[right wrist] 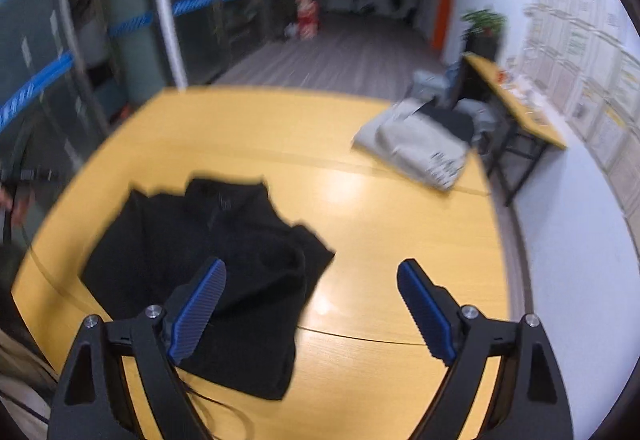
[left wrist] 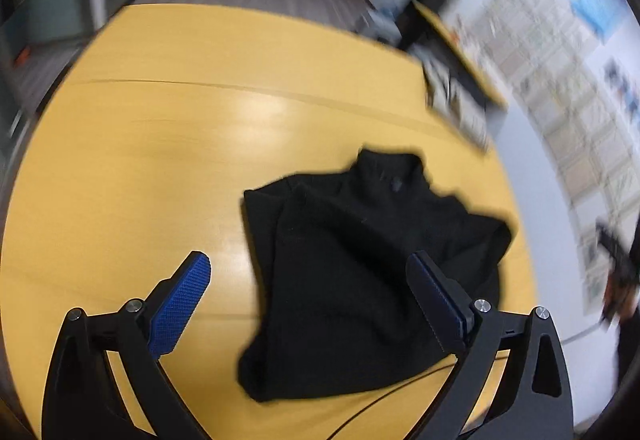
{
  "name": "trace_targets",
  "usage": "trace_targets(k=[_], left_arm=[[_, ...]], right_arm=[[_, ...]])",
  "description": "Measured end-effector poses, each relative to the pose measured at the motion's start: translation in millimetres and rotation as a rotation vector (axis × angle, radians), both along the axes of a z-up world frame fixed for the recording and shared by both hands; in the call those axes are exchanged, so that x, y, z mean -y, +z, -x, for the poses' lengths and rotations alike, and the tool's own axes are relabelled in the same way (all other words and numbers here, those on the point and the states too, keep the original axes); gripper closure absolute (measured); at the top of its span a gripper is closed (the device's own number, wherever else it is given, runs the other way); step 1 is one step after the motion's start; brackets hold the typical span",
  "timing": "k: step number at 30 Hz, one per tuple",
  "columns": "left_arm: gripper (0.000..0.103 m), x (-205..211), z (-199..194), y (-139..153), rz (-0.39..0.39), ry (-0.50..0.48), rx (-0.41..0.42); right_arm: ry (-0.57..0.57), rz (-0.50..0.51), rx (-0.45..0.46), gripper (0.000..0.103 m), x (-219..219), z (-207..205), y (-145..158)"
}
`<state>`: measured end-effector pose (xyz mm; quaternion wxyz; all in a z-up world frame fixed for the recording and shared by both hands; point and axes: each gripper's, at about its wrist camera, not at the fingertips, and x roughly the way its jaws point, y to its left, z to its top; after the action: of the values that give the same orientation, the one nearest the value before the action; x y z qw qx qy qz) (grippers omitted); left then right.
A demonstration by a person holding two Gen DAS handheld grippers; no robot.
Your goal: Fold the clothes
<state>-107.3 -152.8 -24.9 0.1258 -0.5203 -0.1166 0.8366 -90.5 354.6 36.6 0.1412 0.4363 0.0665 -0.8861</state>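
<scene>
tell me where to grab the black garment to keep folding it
Judging by its pose, the black garment lies partly folded on the yellow table, collar at the far edge. Pinch the two near corners from above, on the near side, where the open left gripper and right gripper hover.

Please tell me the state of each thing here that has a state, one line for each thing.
black garment: partly folded, lying flat on the table, not held
left tongs: open, empty
right tongs: open, empty
grey bag: lying crumpled at the far table edge
table: bears both the garment and the bag
</scene>
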Motion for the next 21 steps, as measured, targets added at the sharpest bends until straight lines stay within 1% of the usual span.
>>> trace_targets(k=[1,2,4,6,7,10,12,13,16,17,18,20,21], left_arm=[[0.004,-10.2,11.6,-17.3,0.026,-0.040,0.002],[0.004,-17.9,21.2,-32.5,0.049,-0.064,0.001],[0.004,-31.4,41.8,-62.1,0.093,-0.104,0.007],[0.004,-42.2,60.5,-91.5,0.126,-0.129,0.033],[0.004,-45.3,67.6,-102.4,0.118,-0.131,0.041],[0.004,-55.6,83.2,-128.3,0.088,-0.161,0.058],[0.006,-61.4,87.4,-137.0,0.083,-0.188,0.059],[0.007,-63.9,89.3,-140.9,0.078,-0.199,0.061],[0.015,-66.0,93.2,-145.3,0.016,-0.207,0.071],[0.022,-65.9,94.1,-145.3,-0.008,-0.212,0.070],[0.032,-65.7,94.7,-143.8,-0.021,-0.215,0.070],[0.041,-65.3,95.9,-141.0,-0.047,-0.223,0.072],[0.042,-64.9,97.0,-141.1,-0.054,-0.225,0.080]], right_arm=[[0.016,-0.002,0.029,0.012,-3.0,9.2,-25.2],[0.027,-0.009,0.071,0.012,-7.1,22.7,-57.0],[0.052,-0.013,0.126,0.013,-13.8,41.6,-103.0],[0.091,-0.018,0.144,0.013,-17.4,59.1,-143.1],[0.109,-0.018,0.151,0.013,-18.6,68.0,-161.0],[0.151,0.005,0.180,0.015,-16.9,93.9,-198.7],[0.191,0.031,0.185,0.015,-11.5,105.0,-211.4],[0.211,0.043,0.180,0.016,-7.1,108.0,-213.1],[0.270,0.088,0.160,0.020,4.8,111.3,-208.7],[0.289,0.125,0.160,0.021,7.8,111.6,-203.9],[0.310,0.162,0.160,0.021,10.8,111.7,-199.0],[0.362,0.226,0.177,0.021,18.5,110.1,-190.8],[0.383,0.215,0.196,0.021,23.8,110.1,-193.3]])
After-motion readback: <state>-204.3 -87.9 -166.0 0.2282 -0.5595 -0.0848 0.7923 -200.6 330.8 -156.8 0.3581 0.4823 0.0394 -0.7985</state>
